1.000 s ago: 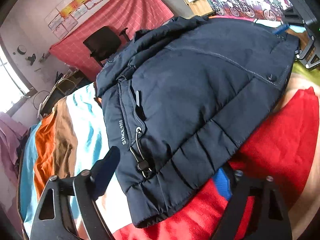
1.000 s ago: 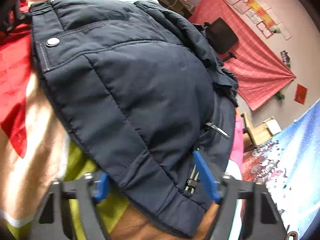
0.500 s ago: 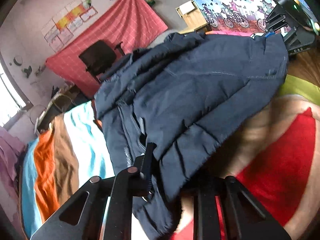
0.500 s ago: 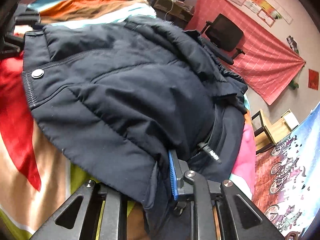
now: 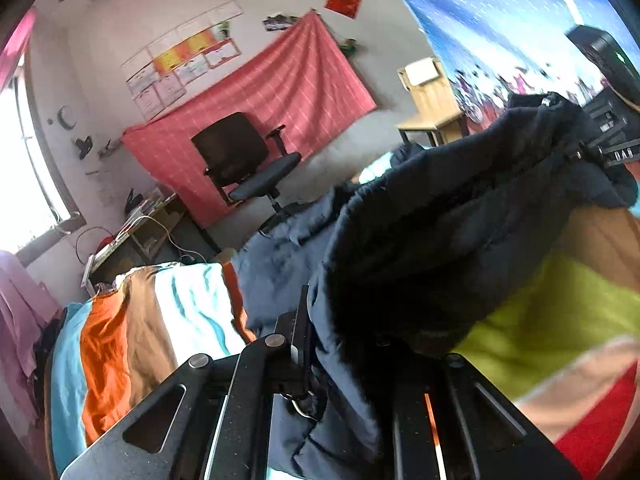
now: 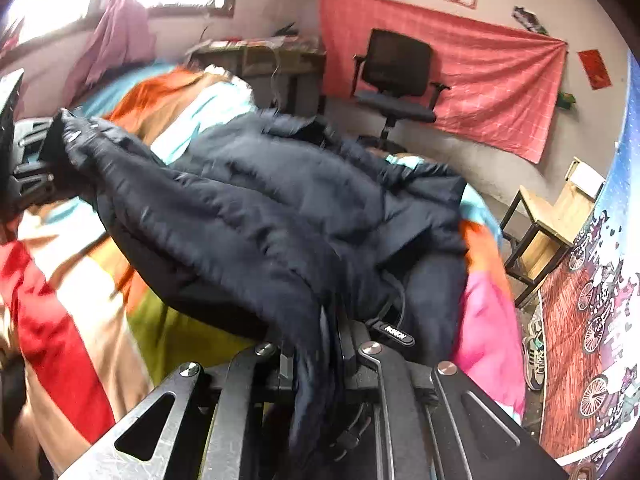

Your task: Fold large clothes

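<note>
A dark navy padded jacket [image 5: 432, 240] lies on a bed with a striped multicolour cover [image 5: 168, 320]. Its near hem is raised off the cover and stretched between my two grippers. My left gripper [image 5: 344, 344] is shut on one hem corner. My right gripper [image 6: 320, 344] is shut on the other hem corner, next to a zip pull [image 6: 394, 334]. In the right wrist view the jacket [image 6: 248, 208] sags back toward the collar end, which rests on the bed. Each gripper shows at the far edge of the other's view.
A black office chair [image 5: 248, 160] stands before a red checked cloth [image 5: 280, 92] on the far wall. A wooden side table [image 6: 556, 216] stands to the right of the bed, a cluttered desk [image 6: 260, 56] behind it. Shoes [image 6: 534, 352] lie on the floor.
Both grippers went from open around the hem to shut on it, then lifted it up and forward toward the collar. The jacket's lower part now hangs off the bed cover.
</note>
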The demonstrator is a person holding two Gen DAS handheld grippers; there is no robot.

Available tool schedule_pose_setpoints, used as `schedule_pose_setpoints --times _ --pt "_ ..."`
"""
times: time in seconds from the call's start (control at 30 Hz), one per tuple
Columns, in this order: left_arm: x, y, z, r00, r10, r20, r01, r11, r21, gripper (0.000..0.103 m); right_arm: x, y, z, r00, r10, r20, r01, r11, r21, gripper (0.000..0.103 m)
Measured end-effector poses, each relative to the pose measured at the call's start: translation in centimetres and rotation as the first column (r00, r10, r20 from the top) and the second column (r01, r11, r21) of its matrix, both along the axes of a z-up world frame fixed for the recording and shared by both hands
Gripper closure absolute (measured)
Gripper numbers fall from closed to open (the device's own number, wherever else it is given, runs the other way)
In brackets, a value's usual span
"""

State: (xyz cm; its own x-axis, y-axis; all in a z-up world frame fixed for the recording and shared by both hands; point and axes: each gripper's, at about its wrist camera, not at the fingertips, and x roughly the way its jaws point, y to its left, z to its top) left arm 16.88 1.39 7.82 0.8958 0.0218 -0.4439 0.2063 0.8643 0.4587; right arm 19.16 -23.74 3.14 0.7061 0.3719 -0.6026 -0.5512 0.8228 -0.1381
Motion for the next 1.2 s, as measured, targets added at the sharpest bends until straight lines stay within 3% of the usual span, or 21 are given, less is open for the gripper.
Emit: schedule_pose_setpoints --times 0.33,0.6,0.77,0.97,1.07,1.2 --pt "6.6 0.5 5.9 0.994 0.11 0.013 -0.108 0.99 -0.088 0.094 5.2 1.0 6.0 0.989 -0.001 0.147 0.005 1.0 -0.028 0.093" --pt "15.5 1.2 9.6 0.977 0.211 0.035 -0.206 0.972 -0.109 0.094 14.1 3.3 11.1 0.978 -0.051 0.201 0.068 0.995 -0.074 0.094" --pt "22.0 2.9 9.1 0.96 0.28 -0.014 -0.277 0.944 -0.178 0.094 20.5 5.3 11.5 0.971 -0.086 0.222 0.114 0.987 -0.116 0.094" --pt "26.2 4.0 6.7 0.942 0.332 -0.052 -0.335 0.916 -0.218 0.094 26.4 6.2 9.0 0.971 -0.149 0.186 0.163 0.984 -0.065 0.093" --pt "28.2 5.3 4.9 0.924 0.361 -0.126 -0.382 0.887 -0.26 0.094 28.2 6.6 7.5 0.974 -0.162 0.161 0.171 0.984 -0.043 0.092" --pt "28.7 7.6 2.8 0.899 0.371 -0.234 -0.437 0.799 -0.412 0.089 29.6 7.0 5.2 0.976 -0.171 0.133 0.177 0.983 -0.037 0.088"
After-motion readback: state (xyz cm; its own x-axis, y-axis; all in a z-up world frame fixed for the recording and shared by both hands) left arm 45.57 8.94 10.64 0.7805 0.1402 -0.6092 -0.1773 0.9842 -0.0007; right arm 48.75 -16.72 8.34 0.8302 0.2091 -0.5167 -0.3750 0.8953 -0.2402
